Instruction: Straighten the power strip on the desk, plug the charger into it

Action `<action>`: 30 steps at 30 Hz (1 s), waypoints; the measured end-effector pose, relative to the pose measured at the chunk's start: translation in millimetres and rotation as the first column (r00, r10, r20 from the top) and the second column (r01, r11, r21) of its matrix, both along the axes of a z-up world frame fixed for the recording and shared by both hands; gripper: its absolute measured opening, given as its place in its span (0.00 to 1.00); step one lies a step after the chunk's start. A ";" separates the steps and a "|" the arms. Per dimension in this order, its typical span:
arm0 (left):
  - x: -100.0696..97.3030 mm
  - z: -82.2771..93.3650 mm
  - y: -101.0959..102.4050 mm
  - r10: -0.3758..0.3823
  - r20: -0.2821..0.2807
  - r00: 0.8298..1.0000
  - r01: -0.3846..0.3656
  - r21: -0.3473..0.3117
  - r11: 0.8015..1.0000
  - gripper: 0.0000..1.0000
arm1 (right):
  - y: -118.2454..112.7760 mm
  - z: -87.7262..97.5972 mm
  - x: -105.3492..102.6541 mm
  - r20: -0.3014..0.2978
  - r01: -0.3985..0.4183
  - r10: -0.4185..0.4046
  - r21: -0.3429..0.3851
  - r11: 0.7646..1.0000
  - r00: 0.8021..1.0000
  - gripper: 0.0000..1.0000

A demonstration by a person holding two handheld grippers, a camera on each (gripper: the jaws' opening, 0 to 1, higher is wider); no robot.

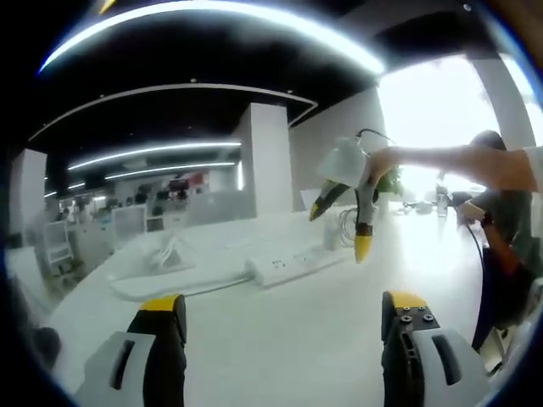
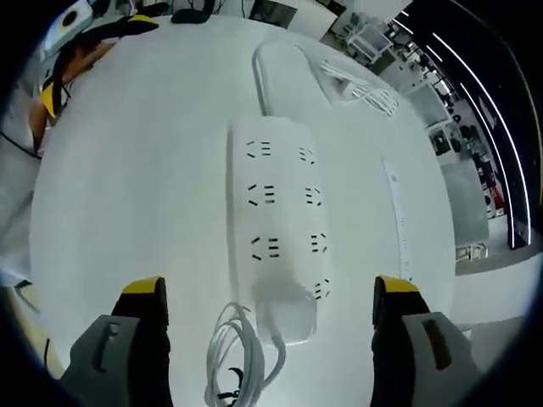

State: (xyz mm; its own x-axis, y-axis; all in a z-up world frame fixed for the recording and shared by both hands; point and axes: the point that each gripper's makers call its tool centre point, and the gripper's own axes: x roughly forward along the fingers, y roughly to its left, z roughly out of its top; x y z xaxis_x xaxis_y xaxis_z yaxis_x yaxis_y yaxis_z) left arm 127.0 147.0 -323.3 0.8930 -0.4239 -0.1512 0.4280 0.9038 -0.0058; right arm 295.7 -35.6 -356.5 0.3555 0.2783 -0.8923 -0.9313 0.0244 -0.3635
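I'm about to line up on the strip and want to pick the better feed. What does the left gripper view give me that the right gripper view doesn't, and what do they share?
Left gripper view: the right gripper hanging open above the desk, a person's hand holding it, the office behind with ceiling light strips and a bright window.

Right gripper view: the power strip's socket holes from above, and a coiled white cable at its near end.

Both: the white power strip lying on the white desk, each view's own fingers open.
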 end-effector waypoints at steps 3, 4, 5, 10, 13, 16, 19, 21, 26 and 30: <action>-0.3 0.1 0.5 0.000 0.000 1.000 0.000 0.000 1.000 0.98 | 0.8 1.5 -0.3 -0.003 0.009 -0.009 0.012 1.000 1.000 1.00; -0.3 -0.1 0.8 0.000 0.000 1.000 0.000 0.000 1.000 0.98 | 1.2 2.3 -0.1 -0.004 0.011 -0.011 0.018 1.000 1.000 1.00; -0.2 0.1 1.1 0.001 0.000 1.000 -0.001 0.000 1.000 0.98 | 1.4 3.3 -0.2 -0.004 0.014 -0.014 0.023 1.000 1.000 1.00; 0.2 -0.1 1.9 0.001 0.000 1.000 -0.001 -0.002 1.000 0.98 | 2.6 9.9 0.9 -0.001 0.029 -0.030 0.066 0.997 1.000 1.00; 0.7 -0.6 1.6 0.000 -0.001 1.000 0.000 -0.003 1.000 0.98 | 3.4 13.8 0.1 0.001 0.035 -0.035 0.097 0.995 0.999 1.00; 0.8 -1.3 0.9 -0.002 -0.001 1.000 0.002 -0.004 1.000 0.98 | 2.8 16.1 -2.3 -0.009 0.043 -0.042 0.127 0.991 0.999 1.00; 0.8 -1.7 0.5 -0.001 0.000 1.000 0.001 -0.008 1.000 0.98 | 1.5 18.0 -2.9 -0.003 0.045 -0.045 0.141 0.989 0.999 1.00; 1.1 -2.6 0.2 -0.001 -0.003 1.000 0.001 -0.007 1.000 0.98 | 0.6 19.2 -4.1 -0.001 0.048 -0.049 0.147 0.988 0.999 1.00; 0.6 -2.8 -1.5 -0.007 -0.002 1.000 0.007 -0.006 1.000 0.98 | -0.4 26.5 -4.5 0.014 0.050 -0.053 0.176 0.983 0.998 0.99; 0.3 -2.9 -0.6 -0.006 -0.003 1.000 0.006 -0.008 1.000 0.98 | -2.4 35.7 -1.6 0.035 0.077 -0.086 0.206 0.976 0.996 0.99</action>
State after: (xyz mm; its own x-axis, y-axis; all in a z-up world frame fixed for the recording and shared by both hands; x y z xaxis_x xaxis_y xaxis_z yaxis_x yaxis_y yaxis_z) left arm 127.3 146.4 -326.2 0.8899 -0.4306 -0.1502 0.4336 0.9010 -0.0138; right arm 294.2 -38.0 -320.8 0.4218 0.4213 -0.8029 -0.9065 0.1769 -0.3834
